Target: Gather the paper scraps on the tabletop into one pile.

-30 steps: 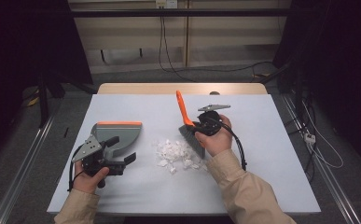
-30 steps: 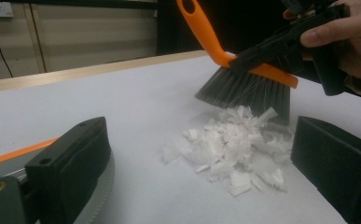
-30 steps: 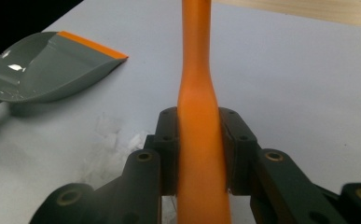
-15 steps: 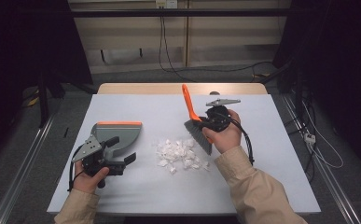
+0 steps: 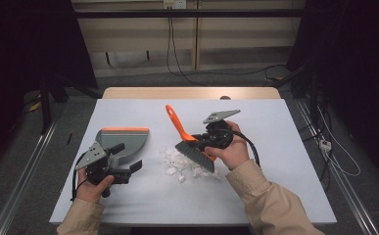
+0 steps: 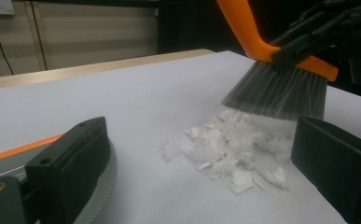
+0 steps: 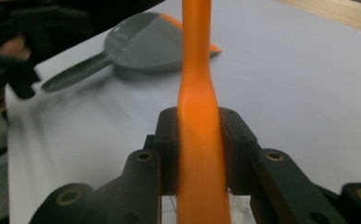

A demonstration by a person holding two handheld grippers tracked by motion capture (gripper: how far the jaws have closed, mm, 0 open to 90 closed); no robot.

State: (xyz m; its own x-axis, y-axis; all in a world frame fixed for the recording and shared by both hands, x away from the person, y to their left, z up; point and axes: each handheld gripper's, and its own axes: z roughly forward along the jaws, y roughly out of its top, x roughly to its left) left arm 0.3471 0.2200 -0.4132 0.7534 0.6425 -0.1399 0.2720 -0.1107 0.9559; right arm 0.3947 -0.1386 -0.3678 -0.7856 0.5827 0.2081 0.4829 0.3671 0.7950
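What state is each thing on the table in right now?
Brush: clamped by the right gripper, bristles down at the scraps.
Paper scraps: loose pile on the table, unswept.
Dustpan: flat on the table, nothing in it.
Left gripper: open, beside the dustpan handle.

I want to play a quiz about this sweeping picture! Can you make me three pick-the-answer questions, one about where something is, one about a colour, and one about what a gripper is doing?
1. Where is the dustpan?
A. Left of the paper scraps
B. On top of the scraps
C. On the floor

2. What colour is the brush handle?
A. Blue
B. Orange
C. Green

3. What is the right gripper doing?
A. Hanging open over the table
B. Clamping the brush handle
C. Holding the dustpan

Answers:
1 A: in the high view the dustpan lies left of the scraps.
2 B: the handle is bright orange.
3 B: the right gripper view shows both jaws pressed on the handle.
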